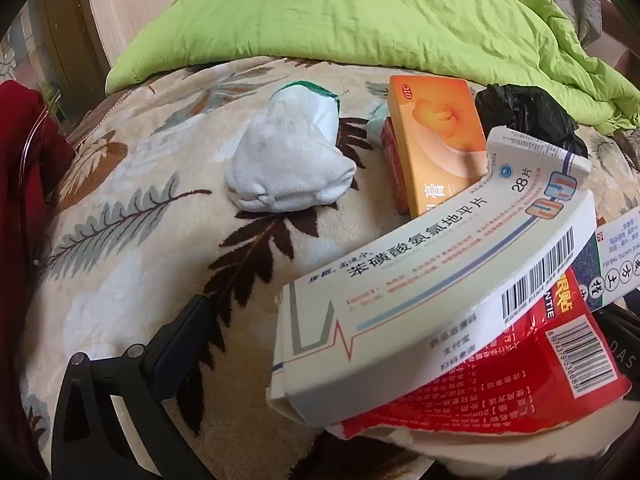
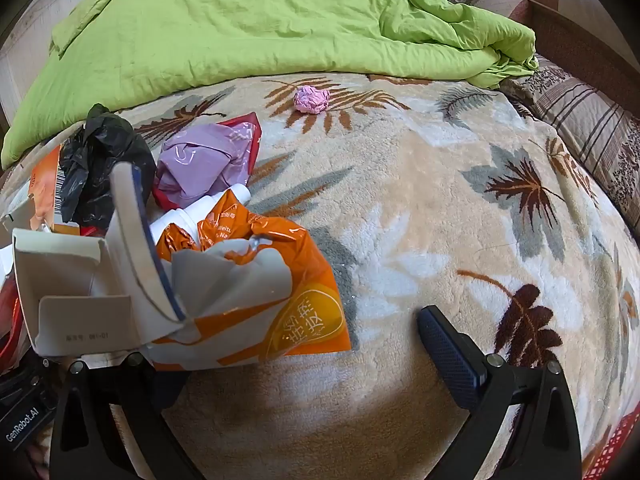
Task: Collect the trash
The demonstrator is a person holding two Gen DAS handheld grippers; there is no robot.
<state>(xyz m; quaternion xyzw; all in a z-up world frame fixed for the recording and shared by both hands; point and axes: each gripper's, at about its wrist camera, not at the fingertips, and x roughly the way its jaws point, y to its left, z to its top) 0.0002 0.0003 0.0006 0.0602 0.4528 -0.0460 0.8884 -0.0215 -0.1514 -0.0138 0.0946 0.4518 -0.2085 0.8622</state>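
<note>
Trash is heaped on a leaf-patterned blanket [image 1: 132, 208]. In the left wrist view a torn white medicine box [image 1: 440, 272] lies over a red packet [image 1: 500, 384], with an orange box [image 1: 436, 140] and a crumpled black bag [image 1: 528, 112] behind. My left gripper [image 1: 412, 308] is open; its left finger [image 1: 188, 332] stands clear of the box, which hides the right finger. In the right wrist view an orange packet [image 2: 248, 280], a white bottle [image 2: 212, 208], a purple bag [image 2: 204, 164] and a pink paper ball [image 2: 311, 99] show. My right gripper [image 2: 304, 320] is open, its left finger under the packet.
A white sock [image 1: 288, 160] lies left of the boxes. A green quilt [image 1: 360, 12] is bunched along the far side of the bed. A red garment [image 1: 24, 160] hangs at the left edge. Striped bedding [image 2: 592, 128] borders the right. Bare blanket [image 2: 440, 200] spreads right of the heap.
</note>
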